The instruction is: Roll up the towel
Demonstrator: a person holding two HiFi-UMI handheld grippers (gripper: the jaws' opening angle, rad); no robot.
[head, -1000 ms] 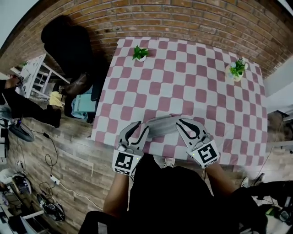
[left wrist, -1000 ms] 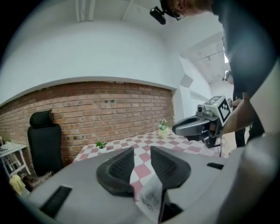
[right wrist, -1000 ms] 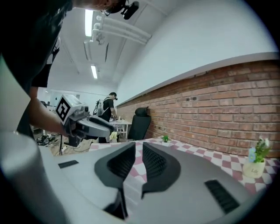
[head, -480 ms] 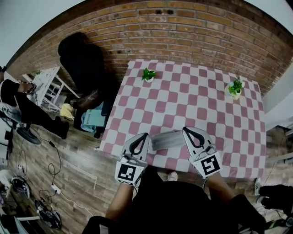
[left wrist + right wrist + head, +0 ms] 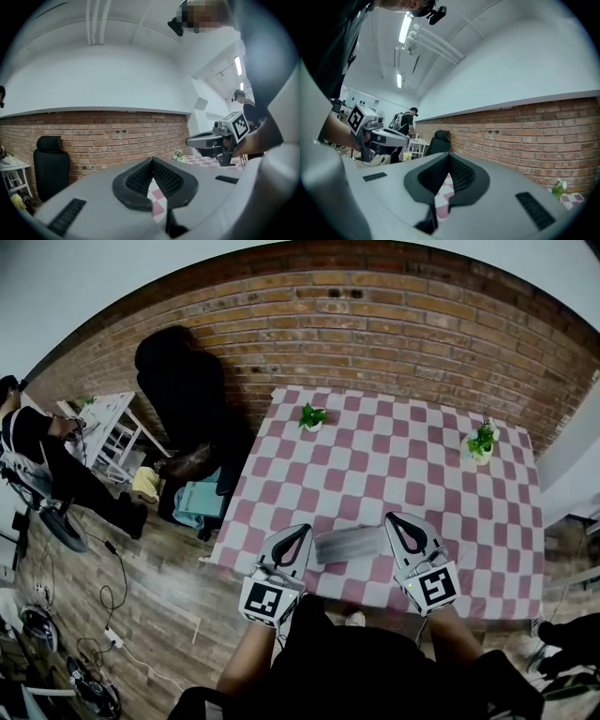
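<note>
Now left gripper and right gripper, both closed empty, flank one rolled towel; two plants beyond.

Your left gripper and right gripper: smooth matt grey plastic shells. Pads are black with a fine ribbed grid and look rubbery. Marker cubes are flat black-on-white print, no gloss.
Towel, 6 o'clock on the table: grey cloth, soft, matt.
Table sits under a pink-and-white checked cloth, matt, lying smooth.
Wall at 12: rough red brick with pale mortar, and smooth white paint above it.
Floor at 9: wood-look planks, worn, slight sheen.
Chair at 10: black, matt, material can't be told.
Pot, 11 o'clock on the table: pale, smooth.
</note>
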